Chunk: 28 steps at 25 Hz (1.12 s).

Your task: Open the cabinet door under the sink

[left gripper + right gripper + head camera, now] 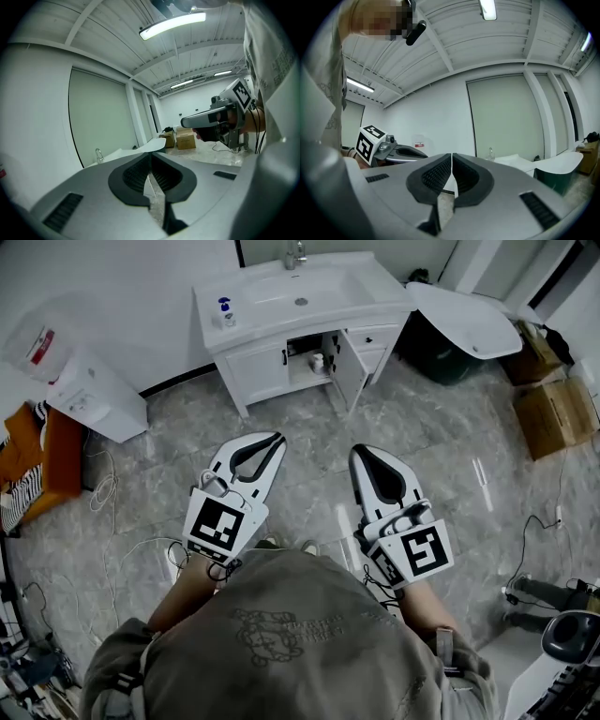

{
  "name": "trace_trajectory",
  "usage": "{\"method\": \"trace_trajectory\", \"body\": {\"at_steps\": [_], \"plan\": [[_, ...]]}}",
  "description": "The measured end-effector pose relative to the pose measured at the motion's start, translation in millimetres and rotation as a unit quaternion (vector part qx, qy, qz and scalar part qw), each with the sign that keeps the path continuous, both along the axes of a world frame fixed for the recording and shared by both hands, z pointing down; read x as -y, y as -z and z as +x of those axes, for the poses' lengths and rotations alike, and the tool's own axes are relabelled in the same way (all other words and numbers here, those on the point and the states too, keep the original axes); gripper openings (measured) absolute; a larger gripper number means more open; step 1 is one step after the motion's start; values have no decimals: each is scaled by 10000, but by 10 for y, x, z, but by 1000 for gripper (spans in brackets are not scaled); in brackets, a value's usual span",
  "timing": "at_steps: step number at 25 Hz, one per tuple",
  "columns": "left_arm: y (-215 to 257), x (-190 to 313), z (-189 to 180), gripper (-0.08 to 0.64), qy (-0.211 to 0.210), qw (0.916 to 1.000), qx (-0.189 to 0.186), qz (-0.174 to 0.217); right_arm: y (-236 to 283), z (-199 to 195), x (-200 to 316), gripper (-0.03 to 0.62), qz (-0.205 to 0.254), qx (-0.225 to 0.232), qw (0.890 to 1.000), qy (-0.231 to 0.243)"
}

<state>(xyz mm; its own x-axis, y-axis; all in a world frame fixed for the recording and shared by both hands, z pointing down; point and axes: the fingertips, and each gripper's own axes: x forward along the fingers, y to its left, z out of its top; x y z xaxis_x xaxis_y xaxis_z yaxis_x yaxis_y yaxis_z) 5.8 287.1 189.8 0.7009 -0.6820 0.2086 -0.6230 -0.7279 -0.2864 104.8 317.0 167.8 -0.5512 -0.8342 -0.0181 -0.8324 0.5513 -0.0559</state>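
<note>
Two grippers held low, far back from the sink cabinet

The left gripper (pixel 276 439) and the right gripper (pixel 362 452) both have their jaws pressed together, with nothing between them. They sit side by side, close to the person's body, over the gray floor (pixel 441 437). The white cabinet (pixel 258 369) under the sink (pixel 323 284) is straight ahead of both grippers and well apart from them. One cabinet door (pixel 350 367) stands open, swung out toward the right gripper's side. Brown boxes (pixel 555 413) sit far off to the right of the right gripper.
</note>
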Motion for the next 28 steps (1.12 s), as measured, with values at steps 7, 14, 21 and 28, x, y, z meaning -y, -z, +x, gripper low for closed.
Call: {"method": "trace_trajectory", "body": {"at_steps": [7,14,21,28], "plan": [[-127,-117,151,31,128,9999,37,-55,-131,257,-72,29,-33,95,9999,-53],[-164,-72,197,31,238,9997,59,31,-154,357,-29,30,76,86,9999,-18],[-223,88,184,31,281,9996,-43,88,-188,418,161,31,173,49,9998,-43],[-280,419,190,31,248,9994,67,220,-240,428,514,29,215,-40,9997,-119]]}}
